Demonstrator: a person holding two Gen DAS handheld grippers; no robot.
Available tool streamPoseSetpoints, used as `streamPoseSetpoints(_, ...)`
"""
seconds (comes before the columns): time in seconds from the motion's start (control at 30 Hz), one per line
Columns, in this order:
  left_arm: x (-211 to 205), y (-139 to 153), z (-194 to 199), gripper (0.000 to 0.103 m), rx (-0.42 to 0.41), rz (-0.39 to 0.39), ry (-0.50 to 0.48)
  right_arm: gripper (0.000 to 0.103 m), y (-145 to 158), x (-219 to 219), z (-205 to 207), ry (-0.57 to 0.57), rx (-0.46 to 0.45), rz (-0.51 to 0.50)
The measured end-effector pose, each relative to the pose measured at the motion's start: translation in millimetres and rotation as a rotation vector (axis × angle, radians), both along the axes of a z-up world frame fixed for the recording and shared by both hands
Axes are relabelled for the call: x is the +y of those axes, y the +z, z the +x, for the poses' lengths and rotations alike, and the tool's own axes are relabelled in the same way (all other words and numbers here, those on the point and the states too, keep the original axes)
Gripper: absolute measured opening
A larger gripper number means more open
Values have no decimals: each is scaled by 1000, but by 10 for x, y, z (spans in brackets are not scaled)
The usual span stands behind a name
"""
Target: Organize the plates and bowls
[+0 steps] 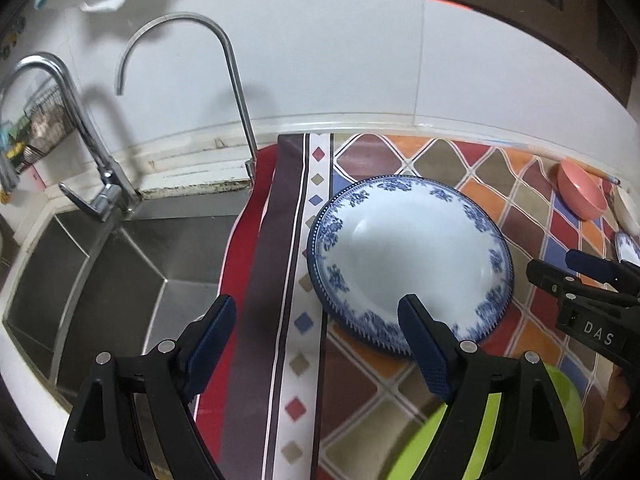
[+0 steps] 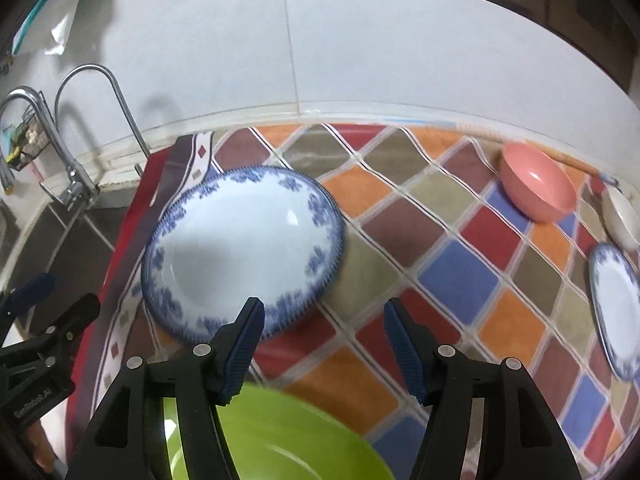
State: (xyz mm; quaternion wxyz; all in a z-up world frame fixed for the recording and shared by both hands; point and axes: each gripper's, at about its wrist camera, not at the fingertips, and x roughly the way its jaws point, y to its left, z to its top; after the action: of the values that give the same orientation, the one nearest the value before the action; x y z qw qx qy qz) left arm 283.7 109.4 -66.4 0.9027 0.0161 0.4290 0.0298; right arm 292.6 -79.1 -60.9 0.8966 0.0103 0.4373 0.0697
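Left claw (image 1: 316, 332) and right claw (image 2: 324, 338): both spread wide, holding nothing. Blue-patterned plate (image 2: 244, 252): flat on tiled surface (image 2: 460, 276), beside sink (image 1: 120, 272). Risk: glazed rim may slip from a shallow pinch.

Both cameras look down and forward at the counter from close above. The left wrist view sits nearer the sink (image 1: 120, 272), left of the blue-patterned plate (image 1: 408, 264); the right wrist view sits right of this plate (image 2: 244, 256). Both share it.
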Motion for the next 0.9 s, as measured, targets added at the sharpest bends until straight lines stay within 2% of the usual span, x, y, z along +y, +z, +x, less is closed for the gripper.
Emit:
streamPoseSetpoints(0.23,55,-165,417,83,47,48,19,63,-114,127,472,6,50,-71)
streamPoseSetpoints(0.37,69,-274,574,82,77,61,14,63,-229,158,663,-6,57,-90)
streamPoseSetpoints(0.47,75,-352,672,82,94,63,10,63,-355,151,814,-10,108,-76)
streamPoseSetpoints(0.67,116,-505,868,77,142,17,17,63,-518,158,958,-14,152,-62)
streamPoseSetpoints(0.9,98,-667,1027,66,188,-27,14,63,-637,151,1072,-30,182,-45)
